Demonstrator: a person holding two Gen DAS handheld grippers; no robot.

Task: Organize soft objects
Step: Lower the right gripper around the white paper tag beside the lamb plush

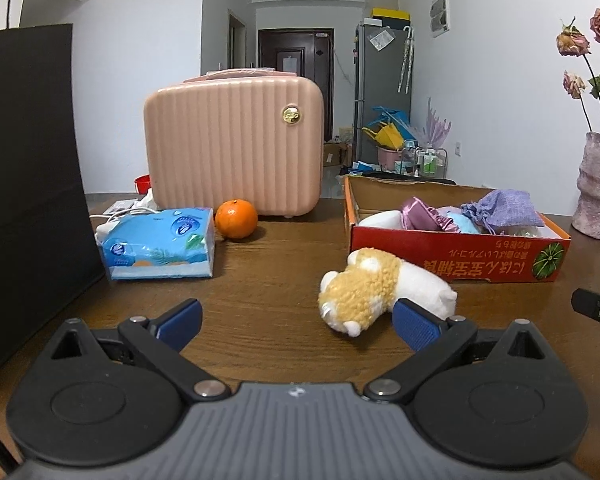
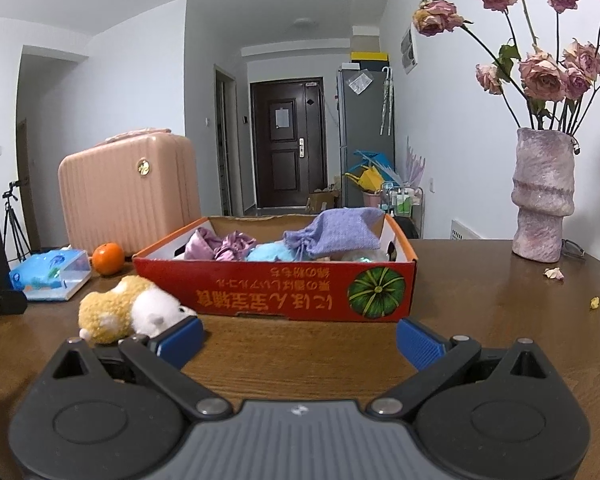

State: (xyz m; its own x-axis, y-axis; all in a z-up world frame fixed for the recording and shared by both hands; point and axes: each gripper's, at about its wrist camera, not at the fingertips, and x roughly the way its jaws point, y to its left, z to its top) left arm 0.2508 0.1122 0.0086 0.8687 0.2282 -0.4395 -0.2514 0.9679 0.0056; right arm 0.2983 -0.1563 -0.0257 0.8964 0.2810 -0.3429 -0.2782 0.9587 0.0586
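A: Tan-and-white plush toy (image 1: 384,290) lying on its side on the wooden table (image 1: 268,276), just outside the near wall of the red cardboard box (image 1: 452,254). Box already holds a purple drawstring pouch (image 1: 500,210), a pink satin piece (image 1: 422,218) and something pale blue.

B: Left gripper (image 1: 298,326)?

A: Low and level over the table, fingers spread wide, nothing between them. Right-hand blue pad (image 1: 416,326) sits at the toy's white end; touching or just short, I cannot tell. Toy lies off-centre, toward that pad.

B: Right gripper (image 2: 298,338)?

A: Also low and level, facing the box front, fingers spread wide, empty. Toy's white end is next to its left pad (image 2: 180,338).

B: Best way to take it?

A: My judgement: the left one should shift toward the toy so the body sits midway between the pads, close across the thick middle, lift clear of the box wall, then set it in a free spot. Soft pile will squash, so grip deep, not at an ear.
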